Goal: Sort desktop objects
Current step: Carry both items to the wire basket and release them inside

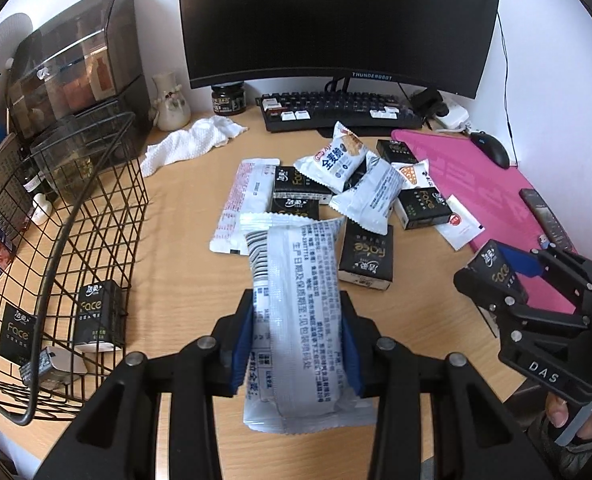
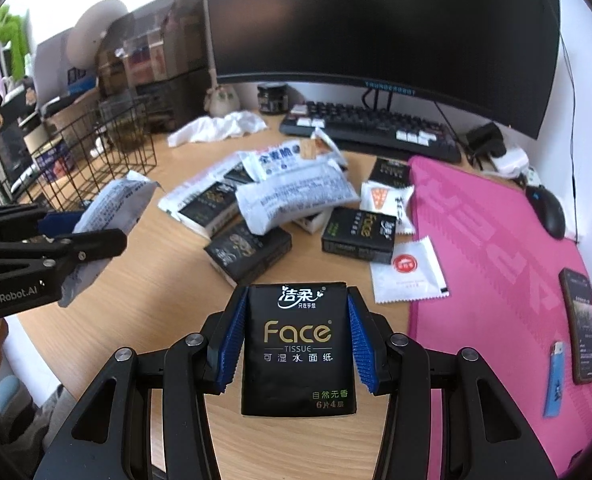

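My left gripper (image 1: pixel 296 340) is shut on a white snack packet (image 1: pixel 296 320) with printed text and a barcode, held above the wooden desk. My right gripper (image 2: pixel 296 344) is shut on a black Face tissue pack (image 2: pixel 298 352), also lifted off the desk. Each gripper shows in the other's view: the right gripper (image 1: pixel 496 276) at the right edge with its black pack, the left gripper (image 2: pixel 76 228) at the left edge with the white packet (image 2: pixel 108 216). A pile of white snack packets (image 1: pixel 360 184) and black tissue packs (image 1: pixel 366 256) lies mid-desk.
A black wire basket (image 1: pixel 56 248) at the left holds black tissue packs (image 1: pixel 96 316). Behind the pile are a keyboard (image 1: pixel 336 110), a monitor (image 1: pixel 336 20), a white cloth (image 1: pixel 192 142), a small vase (image 1: pixel 170 100). A pink mat (image 2: pixel 496 248) at the right carries a mouse (image 2: pixel 546 210), phone (image 2: pixel 584 324), blue lighter (image 2: pixel 556 380).
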`<state>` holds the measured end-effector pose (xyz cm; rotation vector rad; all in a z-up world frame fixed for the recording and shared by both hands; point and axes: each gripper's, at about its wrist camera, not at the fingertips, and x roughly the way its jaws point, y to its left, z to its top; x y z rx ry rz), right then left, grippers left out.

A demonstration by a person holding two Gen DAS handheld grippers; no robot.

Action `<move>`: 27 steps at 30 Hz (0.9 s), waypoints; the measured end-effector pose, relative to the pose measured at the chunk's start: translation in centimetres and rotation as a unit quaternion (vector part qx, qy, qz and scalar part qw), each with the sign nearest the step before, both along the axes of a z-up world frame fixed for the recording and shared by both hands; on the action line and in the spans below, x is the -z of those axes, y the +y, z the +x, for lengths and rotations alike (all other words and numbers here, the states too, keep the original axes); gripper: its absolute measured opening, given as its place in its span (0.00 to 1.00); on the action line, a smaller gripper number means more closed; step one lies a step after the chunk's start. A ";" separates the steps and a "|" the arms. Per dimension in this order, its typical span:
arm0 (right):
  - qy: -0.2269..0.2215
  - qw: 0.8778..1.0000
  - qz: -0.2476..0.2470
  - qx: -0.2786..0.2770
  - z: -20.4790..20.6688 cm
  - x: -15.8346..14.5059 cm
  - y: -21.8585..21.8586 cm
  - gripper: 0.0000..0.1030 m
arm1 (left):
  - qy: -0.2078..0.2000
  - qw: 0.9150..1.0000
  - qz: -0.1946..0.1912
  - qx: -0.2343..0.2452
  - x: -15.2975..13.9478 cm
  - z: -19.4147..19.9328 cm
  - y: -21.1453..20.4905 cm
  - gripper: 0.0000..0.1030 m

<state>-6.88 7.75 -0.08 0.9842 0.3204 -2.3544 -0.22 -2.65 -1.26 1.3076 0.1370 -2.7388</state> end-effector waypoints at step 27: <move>0.054 0.970 -0.052 -0.231 5.2 -7.9 -27.8 0.46 | 0.055 0.967 -0.014 -0.247 -5.9 7.4 -21.4 0.40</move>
